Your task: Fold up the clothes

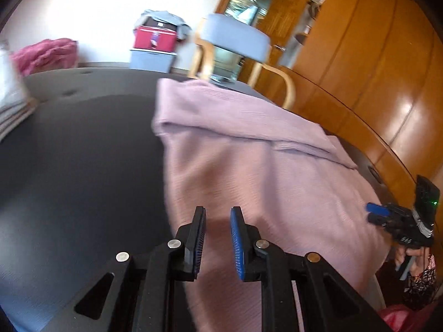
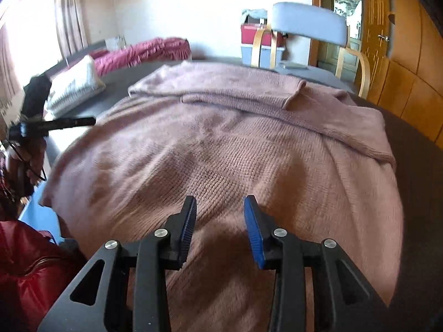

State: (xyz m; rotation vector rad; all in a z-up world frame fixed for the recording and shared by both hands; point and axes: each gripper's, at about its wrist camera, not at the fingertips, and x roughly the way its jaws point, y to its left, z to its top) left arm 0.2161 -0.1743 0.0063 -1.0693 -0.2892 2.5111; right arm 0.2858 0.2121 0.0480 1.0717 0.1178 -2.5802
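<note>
A pink knitted sweater point(image 1: 249, 152) point(image 2: 221, 138) lies spread on the dark table point(image 1: 83, 152), with a sleeve folded across its far part. My left gripper point(image 1: 217, 210) hovers over the sweater's left edge near the hem; its jaws stand slightly apart with nothing between them. My right gripper point(image 2: 220, 199) hangs over the near middle of the sweater, open and holding nothing. In the left wrist view the right gripper point(image 1: 376, 213) shows at the sweater's right edge. In the right wrist view the left gripper point(image 2: 83, 121) shows at the sweater's left side.
A grey chair with a wooden frame point(image 1: 235, 37) point(image 2: 307, 22) stands behind the table. Folded white clothes point(image 1: 11, 96) point(image 2: 74, 85) lie at the table's left. A red box on a grey bin point(image 1: 155, 37), a magenta blanket point(image 2: 144, 51) and wooden wardrobes point(image 1: 373, 55) stand farther off.
</note>
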